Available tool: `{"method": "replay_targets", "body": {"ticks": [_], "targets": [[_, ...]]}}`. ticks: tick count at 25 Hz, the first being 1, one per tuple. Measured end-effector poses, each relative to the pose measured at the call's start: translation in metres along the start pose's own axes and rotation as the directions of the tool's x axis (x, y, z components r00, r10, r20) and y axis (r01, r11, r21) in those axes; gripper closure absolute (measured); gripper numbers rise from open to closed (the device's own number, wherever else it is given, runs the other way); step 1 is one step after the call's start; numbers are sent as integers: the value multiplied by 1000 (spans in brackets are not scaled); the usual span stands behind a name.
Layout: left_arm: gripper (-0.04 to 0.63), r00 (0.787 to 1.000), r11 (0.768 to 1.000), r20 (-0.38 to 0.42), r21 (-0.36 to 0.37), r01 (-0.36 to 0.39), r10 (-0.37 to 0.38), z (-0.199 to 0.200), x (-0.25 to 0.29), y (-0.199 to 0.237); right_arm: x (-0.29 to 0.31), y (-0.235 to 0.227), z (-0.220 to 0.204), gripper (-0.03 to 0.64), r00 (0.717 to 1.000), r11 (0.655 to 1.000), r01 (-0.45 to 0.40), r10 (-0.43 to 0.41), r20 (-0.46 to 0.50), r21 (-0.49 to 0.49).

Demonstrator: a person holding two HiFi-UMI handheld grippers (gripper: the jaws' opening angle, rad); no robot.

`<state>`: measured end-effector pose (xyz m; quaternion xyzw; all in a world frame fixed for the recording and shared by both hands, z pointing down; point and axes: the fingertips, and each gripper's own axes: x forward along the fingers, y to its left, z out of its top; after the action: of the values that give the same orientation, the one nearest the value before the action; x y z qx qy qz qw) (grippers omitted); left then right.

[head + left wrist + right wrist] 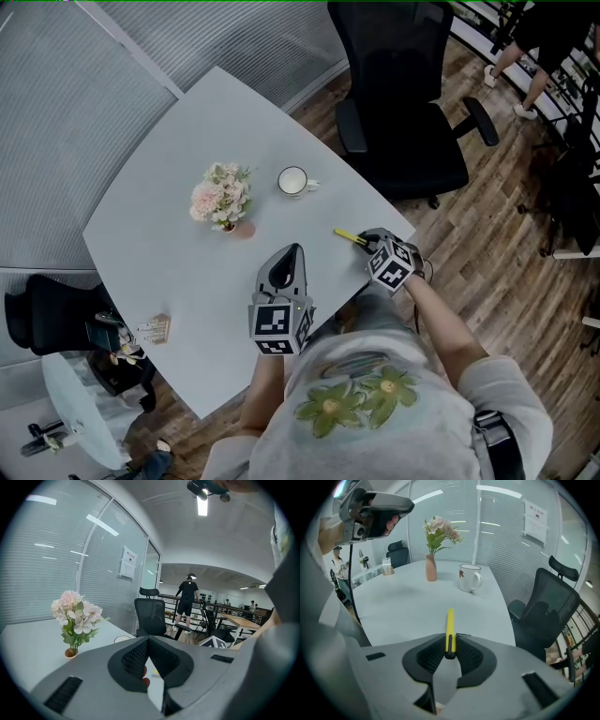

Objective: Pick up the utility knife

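Right claw (450, 641): we've got it clamped on the near end of the utility knife (450, 625), pads pressed against both sides, jaws only a narrow way apart.
Utility knife: it's in the right claw's grip, close to the near edge of the table (169, 253), yellow body sticking out ahead towards the middle. We can't tell whether it is clear of the surface.
Left claw (294, 253): jaws together at the tips with nothing between them, held over the table just left of the right claw.
Mug (293, 181): white and upright, well beyond the knife.
Flowers (221, 195): pink and white in a small vase, just beside the mug.
Chair (403, 112): black office chair on the wooden floor, off the table's far right side.
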<state>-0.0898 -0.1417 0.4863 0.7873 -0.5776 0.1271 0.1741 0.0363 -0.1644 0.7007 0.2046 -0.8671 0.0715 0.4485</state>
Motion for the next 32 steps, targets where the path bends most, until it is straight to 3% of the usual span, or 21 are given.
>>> {"method": "replay_targets", "body": {"ticks": [32], "targets": [[594, 1000, 1000, 2, 18, 12, -12, 2, -13, -2, -47, 15, 53, 546, 988, 1000, 23, -20, 153, -15]]}}
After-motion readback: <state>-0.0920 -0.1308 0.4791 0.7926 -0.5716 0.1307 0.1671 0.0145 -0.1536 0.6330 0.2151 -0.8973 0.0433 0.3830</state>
